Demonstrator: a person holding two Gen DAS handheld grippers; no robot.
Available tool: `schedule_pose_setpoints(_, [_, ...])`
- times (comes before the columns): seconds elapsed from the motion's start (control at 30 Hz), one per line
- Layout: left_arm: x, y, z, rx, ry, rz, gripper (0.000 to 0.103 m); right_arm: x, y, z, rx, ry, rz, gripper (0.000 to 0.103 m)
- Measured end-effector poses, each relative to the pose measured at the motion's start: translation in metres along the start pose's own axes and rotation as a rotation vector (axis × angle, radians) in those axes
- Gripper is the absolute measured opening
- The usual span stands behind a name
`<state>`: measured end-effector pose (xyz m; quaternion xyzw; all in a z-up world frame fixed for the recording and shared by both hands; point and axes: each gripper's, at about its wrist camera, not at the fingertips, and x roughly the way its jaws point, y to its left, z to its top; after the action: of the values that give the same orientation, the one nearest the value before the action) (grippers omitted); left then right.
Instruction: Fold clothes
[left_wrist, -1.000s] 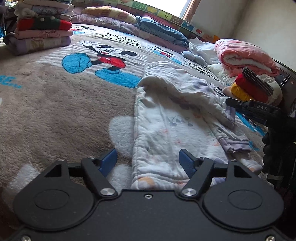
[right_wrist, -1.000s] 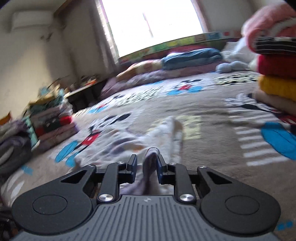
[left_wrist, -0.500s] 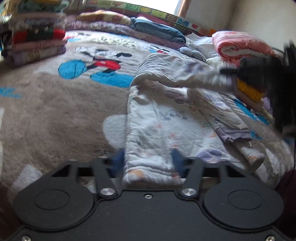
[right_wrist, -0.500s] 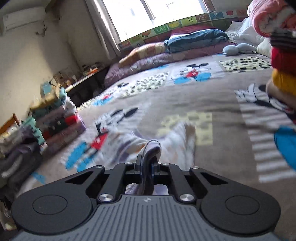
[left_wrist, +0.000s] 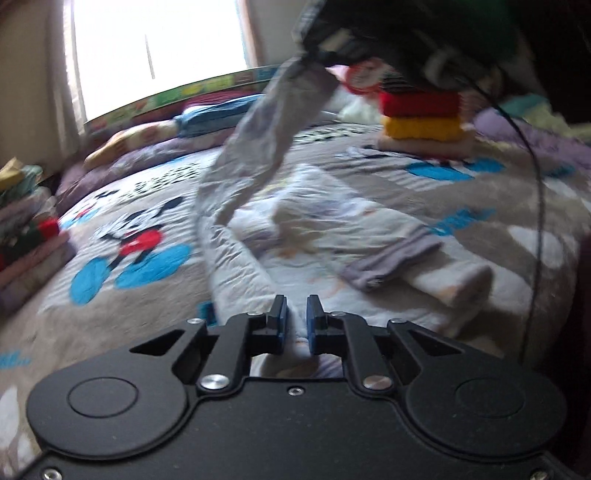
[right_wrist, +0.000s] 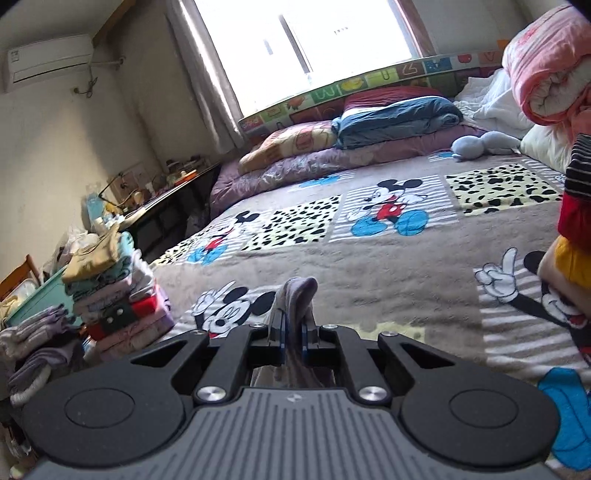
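Jaws of both grippers pinch garment (left_wrist: 314, 236); no writing legible.

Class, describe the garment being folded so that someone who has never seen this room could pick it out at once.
Start at the bed's brown Mickey Mouse blanket. Near its front edge lies a pale printed garment with purple-grey cuffs. Unlike the tidy folded stacks at the sides, it is spread out, and the left tool and right tool each pinch part of it.

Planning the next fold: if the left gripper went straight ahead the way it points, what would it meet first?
Probably the left gripper would run into the white printed garment it already pinches, spread on the bed just ahead.
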<state>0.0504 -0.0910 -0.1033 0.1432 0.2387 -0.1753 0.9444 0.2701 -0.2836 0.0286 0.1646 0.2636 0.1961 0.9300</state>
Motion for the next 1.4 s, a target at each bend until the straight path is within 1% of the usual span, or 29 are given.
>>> schedule_pose_setpoints(0.1, [0.009, -0.01, -0.001, 0.027, 0.033, -0.043, 0.002, 0.003, -0.013, 0.002, 0.034, 0.008, -0.023, 0.009])
schedule_pose_setpoints(0.17, [0.014, -0.013, -0.001, 0.03, 0.045, -0.071, 0.002, 0.005, -0.022, -0.002, 0.064, 0.024, -0.042, 0.009])
schedule_pose_setpoints(0.2, [0.013, -0.013, 0.0, 0.027, 0.038, -0.094, 0.002, 0.007, -0.027, -0.006, 0.074, 0.031, -0.054, 0.009])
schedule_pose_setpoints(0.27, [0.001, -0.001, 0.005, -0.022, -0.021, -0.184, 0.003, 0.011, -0.038, -0.013, 0.094, 0.045, -0.077, 0.009])
schedule_pose_setpoints(0.3, [-0.007, 0.011, 0.008, -0.067, -0.062, -0.217, 0.003, 0.013, -0.043, -0.017, 0.108, 0.053, -0.085, 0.009])
schedule_pose_setpoints(0.37, [-0.021, 0.048, 0.01, -0.185, -0.137, -0.228, 0.003, 0.017, -0.049, -0.023, 0.116, 0.067, -0.104, 0.009])
schedule_pose_setpoints(0.47, [-0.025, 0.103, -0.003, -0.296, -0.128, -0.15, 0.003, 0.021, -0.053, -0.025, 0.112, 0.07, -0.109, 0.009])
schedule_pose_setpoints(0.5, [-0.025, 0.114, -0.009, -0.303, -0.11, -0.135, 0.003, 0.021, -0.053, -0.024, 0.107, 0.071, -0.109, 0.009])
schedule_pose_setpoints(0.53, [-0.024, 0.117, -0.013, -0.29, -0.091, -0.136, 0.003, 0.023, -0.053, -0.023, 0.1, 0.073, -0.111, 0.009])
schedule_pose_setpoints(0.57, [-0.023, 0.113, -0.016, -0.254, -0.077, -0.151, 0.003, 0.026, -0.053, -0.022, 0.093, 0.075, -0.115, 0.009])
schedule_pose_setpoints(0.63, [-0.022, 0.099, -0.021, -0.177, -0.054, -0.193, 0.003, 0.029, -0.053, -0.019, 0.087, 0.08, -0.121, 0.009])
schedule_pose_setpoints(0.73, [-0.009, 0.074, -0.022, -0.123, -0.019, -0.246, 0.003, 0.032, -0.055, -0.017, 0.093, 0.079, -0.122, 0.009])
schedule_pose_setpoints(0.77, [-0.001, 0.062, -0.022, -0.096, 0.009, -0.272, 0.003, 0.032, -0.055, -0.016, 0.096, 0.077, -0.12, 0.009])
schedule_pose_setpoints(0.8, [0.008, 0.05, -0.027, -0.072, 0.068, -0.287, 0.002, 0.033, -0.056, -0.016, 0.095, 0.076, -0.119, 0.009])
schedule_pose_setpoints(0.83, [0.019, 0.042, -0.032, -0.04, 0.111, -0.267, 0.002, 0.033, -0.056, -0.016, 0.095, 0.075, -0.12, 0.009])
schedule_pose_setpoints(0.87, [0.023, 0.037, -0.033, -0.012, 0.111, -0.256, 0.002, 0.032, -0.057, -0.017, 0.102, 0.078, -0.123, 0.009])
schedule_pose_setpoints(0.97, [0.023, 0.051, -0.027, -0.065, 0.126, -0.317, 0.002, 0.032, -0.061, -0.02, 0.125, 0.087, -0.134, 0.009])
schedule_pose_setpoints(1.03, [0.014, 0.063, -0.022, -0.083, 0.104, -0.332, 0.003, 0.026, -0.061, -0.024, 0.128, 0.098, -0.131, 0.009])
schedule_pose_setpoints(1.07, [0.008, 0.07, -0.02, -0.099, 0.072, -0.327, 0.003, 0.022, -0.06, -0.028, 0.124, 0.105, -0.126, 0.009])
schedule_pose_setpoints(1.13, [0.001, 0.087, -0.012, -0.172, 0.002, -0.302, 0.003, 0.014, -0.058, -0.036, 0.117, 0.12, -0.118, 0.009])
schedule_pose_setpoints(1.2, [0.001, 0.102, -0.002, -0.218, -0.062, -0.241, 0.003, 0.005, -0.059, -0.048, 0.135, 0.135, -0.105, 0.009])
schedule_pose_setpoints(1.3, [0.02, 0.123, 0.016, -0.253, -0.097, -0.158, 0.003, -0.006, -0.075, -0.068, 0.249, 0.139, -0.076, 0.009])
schedule_pose_setpoints(1.4, [0.043, 0.145, 0.03, -0.291, -0.105, -0.09, 0.003, -0.009, -0.086, -0.084, 0.307, 0.135, -0.052, 0.009])
